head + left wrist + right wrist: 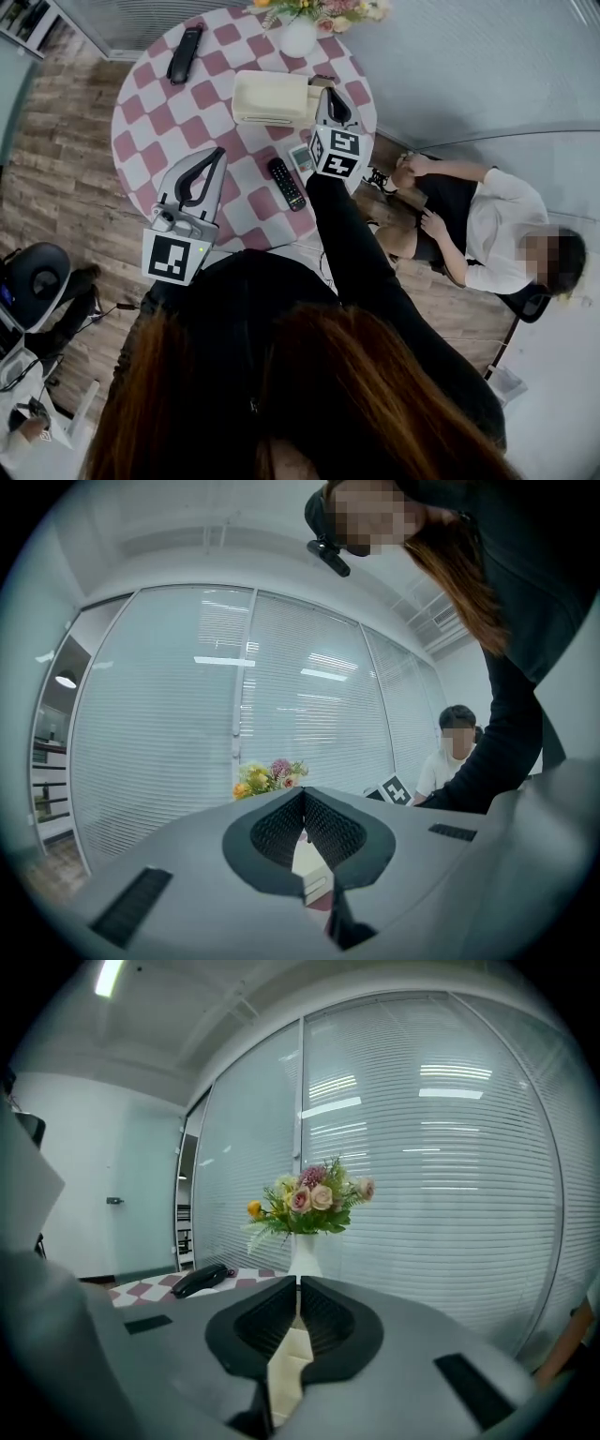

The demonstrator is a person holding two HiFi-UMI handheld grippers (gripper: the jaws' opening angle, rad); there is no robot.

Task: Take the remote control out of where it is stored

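Remote control (287, 184) on checkered table (150, 122), near right gripper (298, 1283), jaws together.

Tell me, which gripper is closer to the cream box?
Right. The right gripper has its tip at the right edge of the box. The left gripper is apart from it, over the near left part of the table.

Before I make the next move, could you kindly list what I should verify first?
1. Right gripper open for grasping: not ok, jaws shut, nothing between them.
2. Left gripper empty: ok, shut on nothing.
3. Cream rectangular storage box near the right gripper: ok.
4. Remote inside that box: cannot tell.
5. Black slim remote control out on the pink-and-white checked tablecloth: ok.
6. White flower vase apart from the box: ok.
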